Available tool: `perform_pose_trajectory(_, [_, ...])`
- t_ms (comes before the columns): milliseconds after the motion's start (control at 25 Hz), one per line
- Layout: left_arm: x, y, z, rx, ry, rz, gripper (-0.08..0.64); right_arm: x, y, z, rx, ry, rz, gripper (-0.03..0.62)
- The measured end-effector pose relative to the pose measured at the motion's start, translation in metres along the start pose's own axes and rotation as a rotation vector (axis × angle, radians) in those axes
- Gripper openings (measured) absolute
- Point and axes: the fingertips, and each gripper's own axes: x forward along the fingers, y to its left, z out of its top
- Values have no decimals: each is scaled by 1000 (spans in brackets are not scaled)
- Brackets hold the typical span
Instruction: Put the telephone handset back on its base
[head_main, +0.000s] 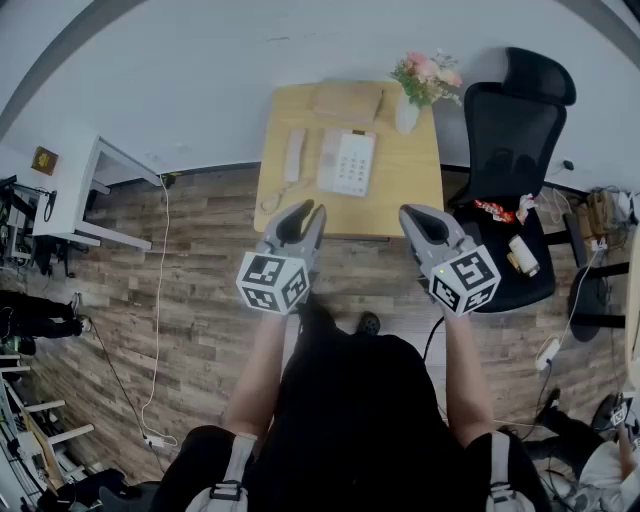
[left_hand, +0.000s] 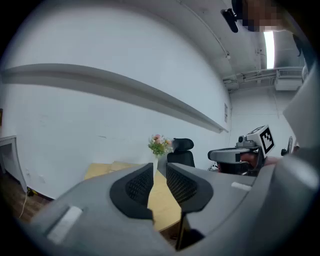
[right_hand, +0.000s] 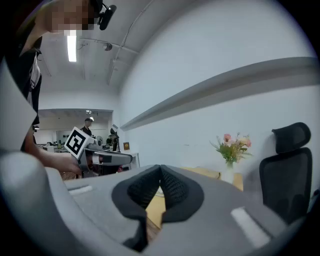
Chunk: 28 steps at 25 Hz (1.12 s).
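Observation:
The white handset (head_main: 294, 155) lies flat on the wooden desk (head_main: 410, 190), just left of the white telephone base (head_main: 347, 162). Its coiled cord (head_main: 273, 197) trails toward the desk's front edge. Both grippers hover in front of the desk, short of its edge and nearly level. My left gripper (head_main: 308, 208) (left_hand: 160, 167) stands open by a narrow gap with nothing between its pads. My right gripper (head_main: 413, 212) (right_hand: 160, 169) is shut, its tips touching, and holds nothing. In each gripper view the other gripper shows off to the side.
A vase of pink flowers (head_main: 425, 85) stands at the desk's far right corner, with a brown pad (head_main: 347, 102) beside it. A black office chair (head_main: 510, 150) sits right of the desk. A white table (head_main: 80, 200) and cables lie at the left on the wood floor.

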Motion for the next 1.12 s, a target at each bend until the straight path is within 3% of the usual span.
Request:
perform_pose_trajectory(520, [4, -14, -5, 3, 22, 13, 87, -12, -12, -2, 38, -19, -6, 3])
perform_pose_trajectory(840, [2, -9, -20, -22, 52, 30, 87, -6, -30, -25, -3, 63, -140, 3])
perform_pose_trajectory(1120, [12, 13, -24, -37, 61, 20, 87, 14, -36, -32, 56, 72, -152, 4])
